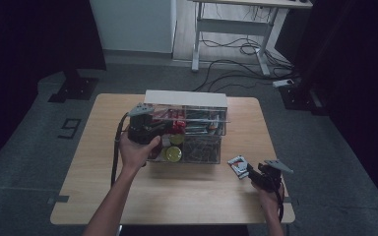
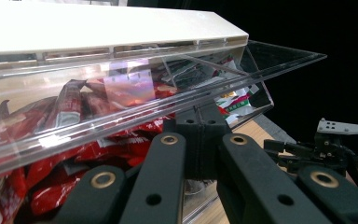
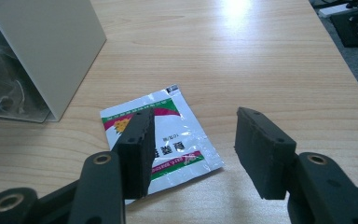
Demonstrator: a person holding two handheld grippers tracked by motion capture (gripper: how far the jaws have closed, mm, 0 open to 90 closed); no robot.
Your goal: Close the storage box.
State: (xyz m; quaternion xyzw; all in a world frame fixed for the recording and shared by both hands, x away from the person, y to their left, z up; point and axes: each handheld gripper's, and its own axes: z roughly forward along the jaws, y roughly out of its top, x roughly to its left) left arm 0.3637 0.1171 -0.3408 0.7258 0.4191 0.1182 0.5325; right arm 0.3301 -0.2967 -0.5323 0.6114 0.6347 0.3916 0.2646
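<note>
Left gripper (image 1: 150, 129) clamped tight on clear lid (image 2: 177, 100) of organizer box (image 1: 187, 129), propping it up so I get access to red packets (image 2: 74, 135) inside. Right gripper (image 3: 193, 149) half open, empty, hovering over white sachet (image 3: 168, 126) flat on counter (image 3: 242, 56) just beside box. Likely grabbing sachet next; pad contact unclear.
</note>
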